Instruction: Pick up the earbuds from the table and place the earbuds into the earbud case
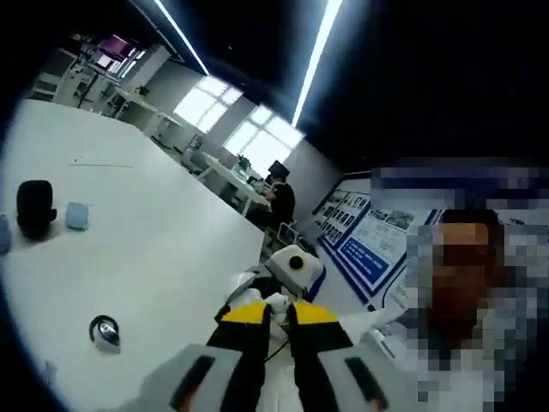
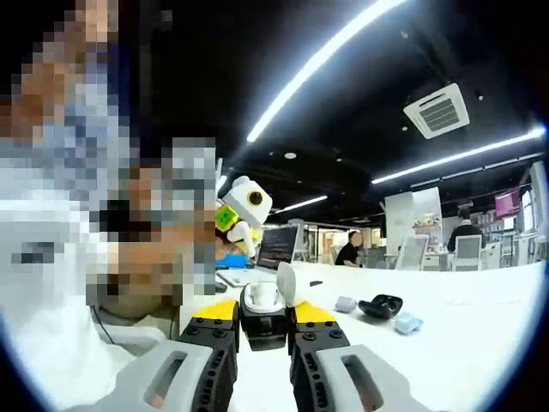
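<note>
My right gripper (image 2: 262, 319) is shut on the earbud case (image 2: 262, 302), a dark base with a pale inside and its white lid (image 2: 286, 281) standing open. My left gripper (image 1: 276, 313) has its yellow-tipped jaws nearly together on a small white piece that looks like an earbud (image 1: 276, 301). Just beyond it is the other gripper (image 1: 257, 287). In the right gripper view the left gripper (image 2: 227, 221) hangs above and behind the case. Both grippers are held up over the white table (image 1: 154, 249).
A black object (image 1: 34, 206), a pale blue item (image 1: 77, 215) and a small round dark-and-silver thing (image 1: 105, 331) lie on the table. The black object (image 2: 382, 305), the blue item (image 2: 407, 324), a lavender item (image 2: 345, 303) and a laptop (image 2: 276, 245) show too. People sit at far desks.
</note>
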`<act>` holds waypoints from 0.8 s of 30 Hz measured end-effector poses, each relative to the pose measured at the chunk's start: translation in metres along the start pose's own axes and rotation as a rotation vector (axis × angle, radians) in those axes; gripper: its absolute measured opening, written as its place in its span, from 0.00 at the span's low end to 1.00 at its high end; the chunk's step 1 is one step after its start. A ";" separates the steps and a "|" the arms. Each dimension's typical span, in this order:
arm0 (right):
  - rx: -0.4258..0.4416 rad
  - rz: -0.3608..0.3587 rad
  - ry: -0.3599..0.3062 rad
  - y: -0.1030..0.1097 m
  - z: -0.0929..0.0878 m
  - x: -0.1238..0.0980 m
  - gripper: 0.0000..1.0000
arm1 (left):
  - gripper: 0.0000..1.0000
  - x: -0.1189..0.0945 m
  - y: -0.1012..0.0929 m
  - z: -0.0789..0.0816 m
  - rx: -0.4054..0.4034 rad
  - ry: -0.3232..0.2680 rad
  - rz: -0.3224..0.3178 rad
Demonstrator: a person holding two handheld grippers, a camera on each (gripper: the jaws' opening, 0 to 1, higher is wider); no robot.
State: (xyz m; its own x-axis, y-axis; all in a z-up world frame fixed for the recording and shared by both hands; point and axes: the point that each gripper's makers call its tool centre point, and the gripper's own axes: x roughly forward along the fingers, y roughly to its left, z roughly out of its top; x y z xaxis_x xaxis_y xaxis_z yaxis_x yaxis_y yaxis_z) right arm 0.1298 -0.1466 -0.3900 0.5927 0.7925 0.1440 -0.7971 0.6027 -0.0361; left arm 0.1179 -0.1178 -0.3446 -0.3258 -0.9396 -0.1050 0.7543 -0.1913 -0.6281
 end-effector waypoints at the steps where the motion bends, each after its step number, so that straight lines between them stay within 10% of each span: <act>1: -0.005 0.005 0.004 0.002 0.000 0.001 0.20 | 0.11 0.006 -0.001 -0.002 0.002 0.007 -0.006; 24: -0.060 0.040 0.037 0.017 -0.004 0.006 0.20 | 0.11 0.017 -0.012 -0.031 -0.048 0.137 -0.036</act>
State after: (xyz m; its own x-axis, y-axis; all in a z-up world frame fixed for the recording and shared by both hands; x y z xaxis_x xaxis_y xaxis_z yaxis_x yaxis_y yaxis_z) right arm 0.1208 -0.1312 -0.3938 0.5650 0.8184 0.1050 -0.8127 0.5740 -0.1005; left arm 0.0854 -0.1225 -0.3632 -0.4295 -0.8840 -0.1844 0.7136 -0.2071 -0.6693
